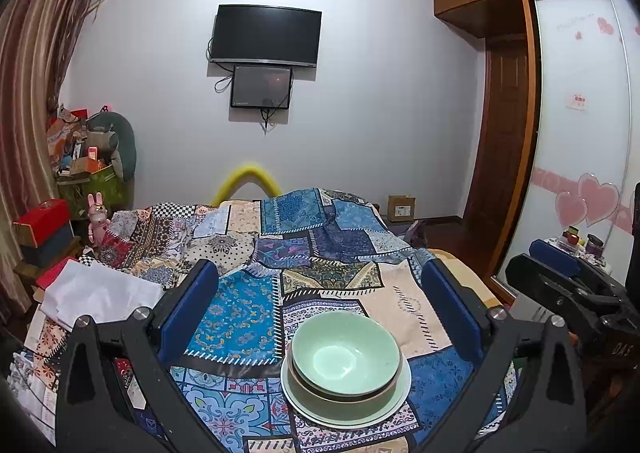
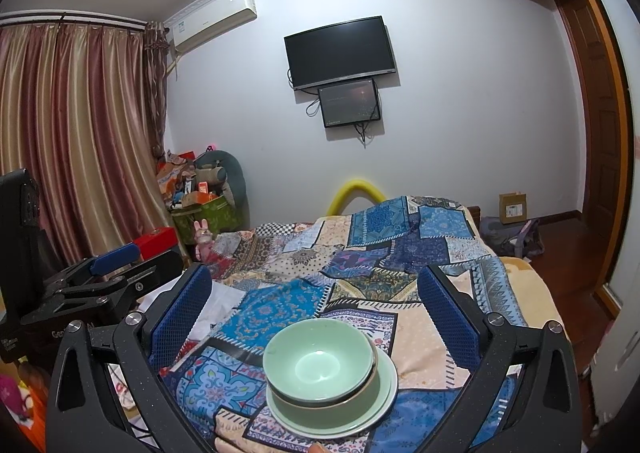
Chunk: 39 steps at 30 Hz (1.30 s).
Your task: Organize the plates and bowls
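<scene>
A pale green bowl (image 1: 346, 353) sits nested in a darker green bowl (image 1: 320, 393), and both stand on a light green plate (image 1: 394, 403) on the patchwork bedspread (image 1: 240, 317). The same stack shows in the right wrist view: top bowl (image 2: 318, 363), lower bowl (image 2: 332, 409), plate (image 2: 386, 393). My left gripper (image 1: 320, 277) is open and empty, above and behind the stack. My right gripper (image 2: 316, 281) is open and empty, also above the stack. Each gripper shows at the edge of the other's view.
A white cloth (image 1: 100, 293) lies on the bed's left side. Boxes and clutter (image 1: 80, 165) stand by the curtain at the left. A wardrobe with a sliding door (image 1: 580, 133) is at the right. A yellow foam arch (image 1: 246, 177) rises behind the bed.
</scene>
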Each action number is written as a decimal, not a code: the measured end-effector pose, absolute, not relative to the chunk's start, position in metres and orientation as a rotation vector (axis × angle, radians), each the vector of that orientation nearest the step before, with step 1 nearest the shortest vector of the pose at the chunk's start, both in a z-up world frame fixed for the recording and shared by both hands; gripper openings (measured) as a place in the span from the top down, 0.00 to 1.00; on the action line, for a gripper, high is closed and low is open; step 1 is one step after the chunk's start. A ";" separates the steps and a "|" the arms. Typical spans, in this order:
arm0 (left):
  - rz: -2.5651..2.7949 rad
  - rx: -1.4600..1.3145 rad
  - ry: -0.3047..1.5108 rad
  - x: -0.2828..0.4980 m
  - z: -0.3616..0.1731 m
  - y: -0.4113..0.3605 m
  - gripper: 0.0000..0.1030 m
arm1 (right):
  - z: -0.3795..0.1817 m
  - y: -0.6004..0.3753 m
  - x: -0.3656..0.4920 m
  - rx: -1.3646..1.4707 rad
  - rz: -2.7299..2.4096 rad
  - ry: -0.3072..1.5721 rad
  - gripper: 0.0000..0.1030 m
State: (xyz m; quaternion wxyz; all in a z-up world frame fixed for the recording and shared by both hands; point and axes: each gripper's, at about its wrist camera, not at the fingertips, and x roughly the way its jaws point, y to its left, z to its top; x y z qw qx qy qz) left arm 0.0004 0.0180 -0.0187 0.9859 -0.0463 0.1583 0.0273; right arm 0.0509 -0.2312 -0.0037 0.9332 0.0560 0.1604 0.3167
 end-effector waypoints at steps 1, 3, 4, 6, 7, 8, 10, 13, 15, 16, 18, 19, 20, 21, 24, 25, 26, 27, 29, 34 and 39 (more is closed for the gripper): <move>0.055 -0.092 0.318 0.000 -0.019 0.018 0.00 | -0.004 -0.231 0.051 0.115 0.647 0.328 0.00; 0.055 -0.090 0.317 0.001 -0.019 0.018 0.00 | -0.003 -0.232 0.051 0.116 0.647 0.327 0.00; 0.054 -0.089 0.316 0.001 -0.019 0.018 0.00 | -0.003 -0.232 0.052 0.117 0.646 0.327 0.00; 0.053 -0.084 0.313 0.000 -0.018 0.017 0.00 | -0.002 -0.232 0.052 0.117 0.648 0.328 0.00; 0.053 -0.081 0.311 0.000 -0.018 0.016 0.00 | -0.002 -0.232 0.052 0.117 0.648 0.327 0.00; 0.052 -0.080 0.310 0.000 -0.018 0.016 0.00 | -0.002 -0.232 0.051 0.116 0.647 0.326 0.00; 0.051 -0.080 0.309 0.000 -0.017 0.016 0.00 | -0.001 -0.232 0.052 0.114 0.647 0.324 0.00; 0.050 -0.083 0.309 0.001 -0.016 0.016 0.00 | -0.001 -0.231 0.052 0.115 0.647 0.323 0.00; 0.050 -0.082 0.308 0.001 -0.016 0.016 0.00 | -0.001 -0.231 0.052 0.113 0.648 0.323 0.00; 0.049 -0.081 0.308 0.001 -0.016 0.016 0.00 | -0.002 -0.231 0.051 0.112 0.649 0.323 0.00; 0.048 -0.083 0.308 0.001 -0.016 0.016 0.00 | -0.002 -0.231 0.051 0.109 0.652 0.324 0.00; 0.048 -0.084 0.308 0.001 -0.016 0.016 0.00 | -0.002 -0.231 0.051 0.109 0.655 0.326 0.00; 0.049 -0.085 0.307 0.001 -0.016 0.016 0.00 | -0.002 -0.230 0.051 0.108 0.657 0.326 0.00; 0.049 -0.086 0.307 0.001 -0.016 0.016 0.00 | -0.001 -0.230 0.051 0.108 0.656 0.326 0.00; 0.051 -0.085 0.306 0.001 -0.016 0.017 0.00 | -0.001 -0.230 0.052 0.108 0.656 0.326 0.00; 0.052 -0.086 0.305 0.000 -0.016 0.018 0.00 | -0.001 -0.230 0.052 0.108 0.656 0.326 0.00; 0.053 -0.088 0.305 0.000 -0.016 0.018 0.00 | -0.001 -0.230 0.052 0.108 0.655 0.326 0.00; 0.053 -0.089 0.305 0.000 -0.016 0.018 0.00 | -0.001 -0.230 0.052 0.107 0.655 0.326 0.00; 0.057 -0.093 0.305 0.001 -0.015 0.018 0.00 | -0.001 -0.230 0.052 0.106 0.654 0.327 0.00; 0.060 -0.095 0.304 0.002 -0.015 0.019 0.00 | -0.001 -0.232 0.053 0.110 0.652 0.328 0.00; 0.051 -0.082 0.309 0.002 -0.016 0.015 0.00 | -0.002 -0.232 0.054 0.110 0.652 0.328 0.00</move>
